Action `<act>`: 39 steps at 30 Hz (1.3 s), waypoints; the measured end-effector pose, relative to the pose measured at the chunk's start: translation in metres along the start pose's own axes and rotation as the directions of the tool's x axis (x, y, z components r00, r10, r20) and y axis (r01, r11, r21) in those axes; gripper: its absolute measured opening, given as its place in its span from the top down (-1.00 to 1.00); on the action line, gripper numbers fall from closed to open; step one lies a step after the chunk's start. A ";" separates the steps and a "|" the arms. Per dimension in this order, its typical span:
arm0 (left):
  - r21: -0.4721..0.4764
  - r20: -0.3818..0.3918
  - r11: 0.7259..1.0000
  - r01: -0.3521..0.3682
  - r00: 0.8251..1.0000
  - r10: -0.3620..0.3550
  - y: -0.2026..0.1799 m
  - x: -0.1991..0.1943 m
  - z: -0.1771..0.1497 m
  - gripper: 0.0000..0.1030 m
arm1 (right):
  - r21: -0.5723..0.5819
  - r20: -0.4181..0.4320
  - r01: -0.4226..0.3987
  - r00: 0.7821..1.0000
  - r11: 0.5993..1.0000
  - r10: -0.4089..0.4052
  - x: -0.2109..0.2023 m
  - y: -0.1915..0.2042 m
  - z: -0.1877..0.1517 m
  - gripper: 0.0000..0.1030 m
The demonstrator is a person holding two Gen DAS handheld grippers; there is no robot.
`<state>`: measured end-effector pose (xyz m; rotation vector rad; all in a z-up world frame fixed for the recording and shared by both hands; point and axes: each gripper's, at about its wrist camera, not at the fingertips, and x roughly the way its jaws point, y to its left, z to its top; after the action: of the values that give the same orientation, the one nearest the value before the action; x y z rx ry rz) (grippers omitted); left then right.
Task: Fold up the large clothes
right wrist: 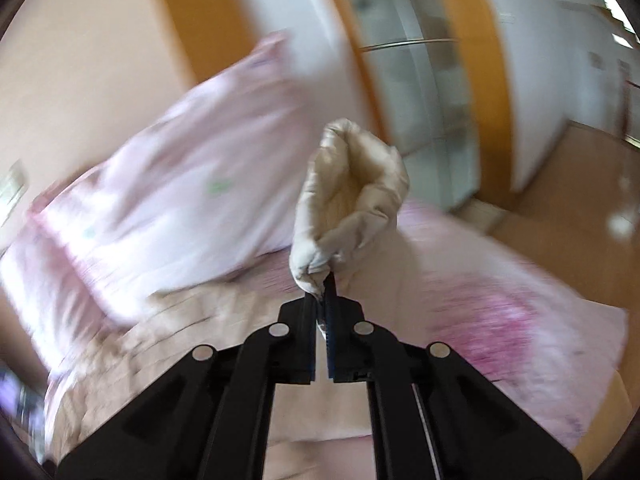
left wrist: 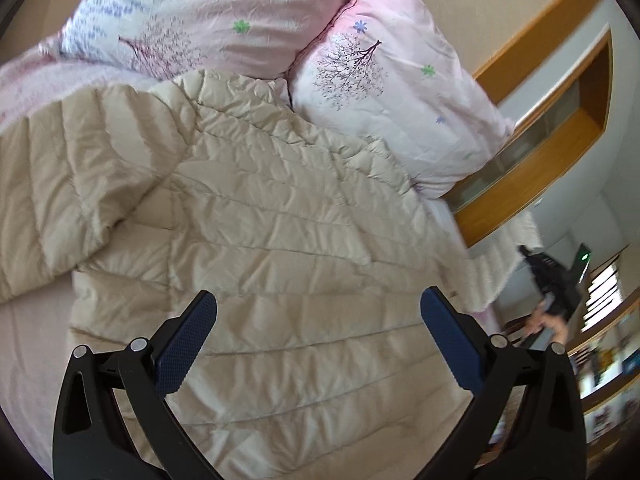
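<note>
A beige quilted down jacket [left wrist: 272, 216] lies spread on the bed, one sleeve [left wrist: 60, 184] folded in at the left. My left gripper [left wrist: 318, 304] hovers open above the jacket's lower part, nothing between its blue pads. In the right wrist view my right gripper [right wrist: 323, 280] is shut on a bunched piece of the jacket [right wrist: 348, 196], which stands lifted above the bed; the view is blurred by motion. The right gripper [left wrist: 554, 280] and the hand holding it also show at the far right of the left wrist view, off the bed's edge.
Two pink flowered pillows [left wrist: 400, 92] [left wrist: 192, 12] lie at the head of the bed beyond the jacket. A wooden-framed cabinet with glass [left wrist: 540, 152] stands to the right of the bed. Wooden floor [right wrist: 568, 200] lies beyond the bed's side.
</note>
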<state>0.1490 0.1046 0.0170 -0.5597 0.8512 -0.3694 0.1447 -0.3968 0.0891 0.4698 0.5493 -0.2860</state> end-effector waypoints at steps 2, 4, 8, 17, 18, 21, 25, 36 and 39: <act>-0.025 -0.006 0.999 0.042 0.999 -0.043 -0.003 0.004 0.005 -0.97 | -0.055 -0.074 -0.121 0.990 0.991 0.117 0.012 0.039 -0.017 0.91; -0.013 -0.015 0.997 0.071 0.997 -0.071 -0.010 0.011 0.010 -0.97 | -0.091 -0.146 -0.209 0.970 0.974 0.194 0.021 0.072 -0.033 0.91; -0.033 -0.035 0.993 0.114 0.993 -0.115 -0.018 0.028 0.018 -0.97 | -0.163 -0.313 -0.340 0.908 0.926 0.278 0.042 0.139 -0.078 0.91; -0.211 -0.150 0.959 0.189 0.963 -0.222 -0.020 0.089 0.028 -0.90 | -0.277 -0.485 -0.471 0.821 0.838 0.301 0.030 0.185 -0.140 -0.33; -0.221 -0.159 0.957 0.189 0.961 -0.227 -0.021 0.094 0.029 -0.83 | -0.261 -0.478 -0.472 0.821 0.842 0.312 0.024 0.179 -0.138 -0.37; -0.259 -0.193 0.949 0.179 0.953 -0.232 -0.024 0.113 0.030 -0.69 | -0.162 -0.447 -0.461 0.822 0.872 0.352 0.013 0.153 -0.125 -0.45; -0.300 -0.207 0.942 0.150 0.954 -0.218 -0.023 0.136 0.035 -0.55 | -0.031 -0.397 -0.403 0.845 0.915 0.359 0.006 0.116 -0.111 -0.45; -0.266 -0.129 0.956 0.126 0.978 -0.165 -0.017 0.144 0.058 0.90 | 0.069 -0.284 -0.274 0.917 0.959 0.282 0.002 0.059 -0.086 -0.45; -0.216 -0.044 0.971 0.104 0.992 -0.116 -0.009 0.112 0.072 0.90 | 0.053 -0.253 -0.255 0.932 0.966 0.260 -0.003 0.056 -0.081 -0.45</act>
<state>0.2734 0.0620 -0.0060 -0.8014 0.9224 -0.3987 0.1290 -0.3078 0.0491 0.5960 0.7316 0.0238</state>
